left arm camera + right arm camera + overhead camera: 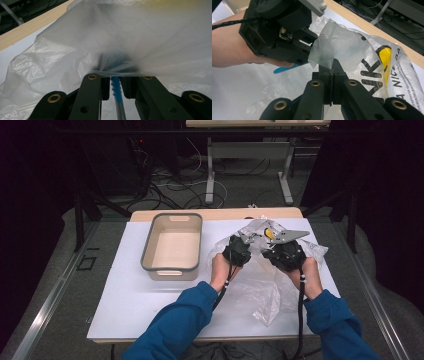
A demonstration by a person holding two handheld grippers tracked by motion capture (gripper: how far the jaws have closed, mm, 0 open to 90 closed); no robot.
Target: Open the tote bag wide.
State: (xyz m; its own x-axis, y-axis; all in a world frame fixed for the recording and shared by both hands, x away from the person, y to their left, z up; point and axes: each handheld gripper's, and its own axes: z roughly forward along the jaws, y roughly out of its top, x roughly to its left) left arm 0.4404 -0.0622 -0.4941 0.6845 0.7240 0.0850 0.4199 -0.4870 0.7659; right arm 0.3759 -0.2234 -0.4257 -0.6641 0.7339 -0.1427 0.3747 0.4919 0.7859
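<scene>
- Thin translucent white plastic bag with black and yellow print (265, 285), crumpled on the right half of the white table top (125, 310), mouth end lifted off the surface between the two tools.
- Left gripper (115, 86) clenched on a fold of the bag film, with a blue toothed plastic strip (116, 90) caught between the jaws; film drawn taut over the jaw tips, presumably to hold one side of the mouth steady.
- Right gripper (331, 75) pressed fully shut, pinching the opposite edge of the bag; printed side hanging off to its right.
- Both grips set close together near the far table edge, likely for pulling the mouth apart.
- Grey-rimmed beige rectangular plastic tub (172, 245) parked well left of the bag, empty, probably meant for whatever comes out.
</scene>
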